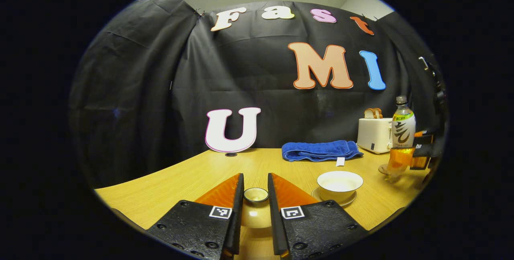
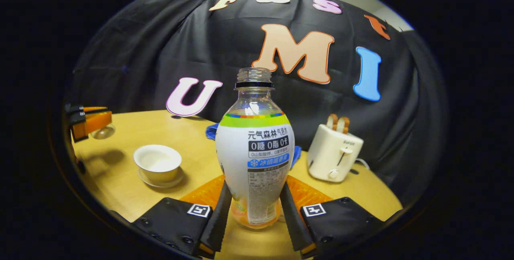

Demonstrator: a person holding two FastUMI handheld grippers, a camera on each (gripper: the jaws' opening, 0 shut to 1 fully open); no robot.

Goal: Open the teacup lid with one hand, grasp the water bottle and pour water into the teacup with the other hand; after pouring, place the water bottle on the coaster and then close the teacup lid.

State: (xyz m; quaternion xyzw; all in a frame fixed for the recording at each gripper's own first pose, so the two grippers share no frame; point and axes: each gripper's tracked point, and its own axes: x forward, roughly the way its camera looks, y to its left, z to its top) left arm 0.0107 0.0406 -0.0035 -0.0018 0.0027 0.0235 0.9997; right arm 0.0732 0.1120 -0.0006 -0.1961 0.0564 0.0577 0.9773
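One lid [image 1: 256, 195] sits gripped between the left tongs [image 1: 255, 193], lifted off the one open teacup [image 1: 339, 185], which stands on its saucer [image 2: 160, 181] on the tabletop [image 1: 192, 179]. The right tongs [image 2: 255, 203] clamp the lower body of one uncapped bottle [image 2: 255, 147], held upright. Behind stand one blue towel [image 1: 319, 150] and one toaster [image 2: 334, 153] holding two bread slices [image 2: 338, 122].

left gripper [image 1: 255, 207] clamped shut, right gripper [image 2: 254, 211] clamped shut
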